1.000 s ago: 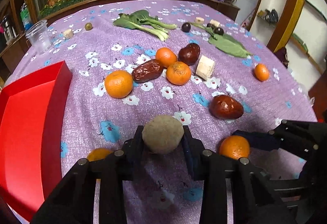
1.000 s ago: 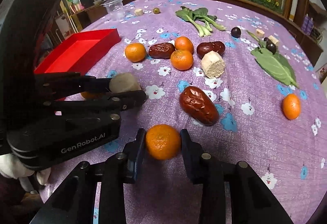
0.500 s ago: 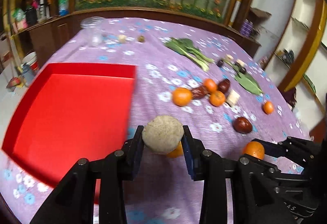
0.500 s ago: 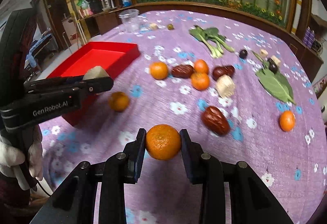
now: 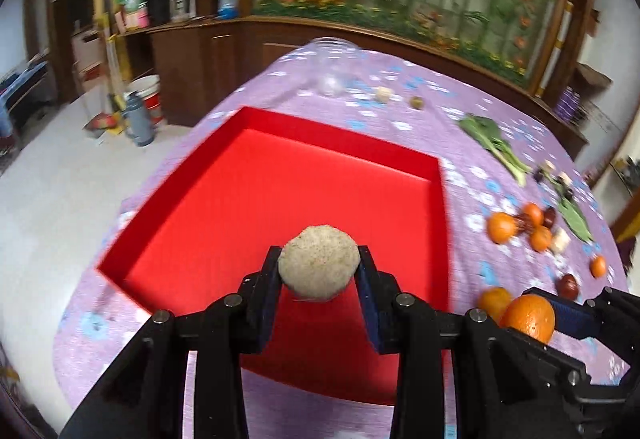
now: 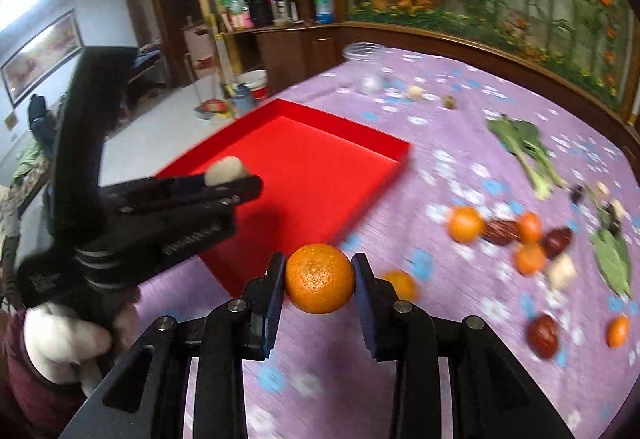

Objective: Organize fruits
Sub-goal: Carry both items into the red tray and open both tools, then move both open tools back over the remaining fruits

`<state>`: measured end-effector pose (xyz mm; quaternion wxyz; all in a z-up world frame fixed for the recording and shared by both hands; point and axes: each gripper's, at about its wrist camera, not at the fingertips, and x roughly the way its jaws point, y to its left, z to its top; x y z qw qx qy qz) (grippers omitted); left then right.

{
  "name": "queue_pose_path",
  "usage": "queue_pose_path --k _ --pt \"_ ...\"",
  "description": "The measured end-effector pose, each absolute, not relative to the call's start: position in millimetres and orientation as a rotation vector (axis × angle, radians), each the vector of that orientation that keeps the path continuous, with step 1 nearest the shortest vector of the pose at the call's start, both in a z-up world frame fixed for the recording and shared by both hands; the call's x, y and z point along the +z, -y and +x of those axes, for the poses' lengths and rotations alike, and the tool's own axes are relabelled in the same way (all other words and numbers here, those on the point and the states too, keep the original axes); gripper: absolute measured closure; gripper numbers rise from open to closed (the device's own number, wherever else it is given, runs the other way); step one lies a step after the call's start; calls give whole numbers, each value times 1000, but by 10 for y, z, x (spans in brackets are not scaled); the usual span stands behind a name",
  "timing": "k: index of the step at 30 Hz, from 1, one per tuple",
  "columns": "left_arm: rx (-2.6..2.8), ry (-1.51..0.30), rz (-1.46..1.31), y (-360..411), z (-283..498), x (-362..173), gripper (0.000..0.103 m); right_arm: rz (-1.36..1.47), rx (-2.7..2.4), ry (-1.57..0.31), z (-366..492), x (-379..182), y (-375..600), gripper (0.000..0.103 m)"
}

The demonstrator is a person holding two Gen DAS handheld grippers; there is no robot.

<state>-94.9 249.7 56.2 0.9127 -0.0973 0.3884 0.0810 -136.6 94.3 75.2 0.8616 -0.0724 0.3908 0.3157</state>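
From the left wrist, the left tool (image 5: 319, 266) is clamped on a round tan fruit (image 5: 319, 262) held over the near part of the red tray (image 5: 248, 195), whose floor is bare, with the right tool (image 5: 560, 313) off beyond the tray's right wall gripping an orange (image 5: 529, 317). From the right wrist, that orange (image 6: 320, 277) sits pinched between the right tool's (image 6: 320, 279) pads above the purple flowered surface (image 6: 440, 359), just outside the tray's (image 6: 320, 167) near corner, while more oranges and dark red fruits lie further right of the tray.

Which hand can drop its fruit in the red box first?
Probably the left. Its gripper holds the tan round fruit over the red box; the right gripper holds its orange over the purple cloth.
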Motion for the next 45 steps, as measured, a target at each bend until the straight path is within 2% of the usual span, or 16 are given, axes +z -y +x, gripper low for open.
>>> queue_pose_path --k 14,16,20,24,27,35,38,45 --pt "232 -825 -265 -2892 -918 382 68 -178 691 -906 -1015 370 -1589 66" --pt "234 -820 -269 -2896 -928 391 66 -174 692 -910 -1003 353 -1598 65" --pt "246 -800 -260 -2892 -957 439 47 -170 697 -909 -1015 345 -1609 64" --pt "245 -786 -235 -2816 -994 516 40 -154 695 -890 -1051 406 -1561 55" --pt "242 -776 -224 -2756 -1024 583 35 -135 689 -876 -1077 471 -1486 55" --pt "226 -735 -212 -2630 -1172 801 28 -49 629 -837 -1180 644 -912 52" --pt "192 -732 -213 -2519 -1205 856 28 12 573 -827 -1193 676 -530 47" --pt "48 -750 -140 -1958 -1183 867 28 152 382 -823 -1229 636 556 46"
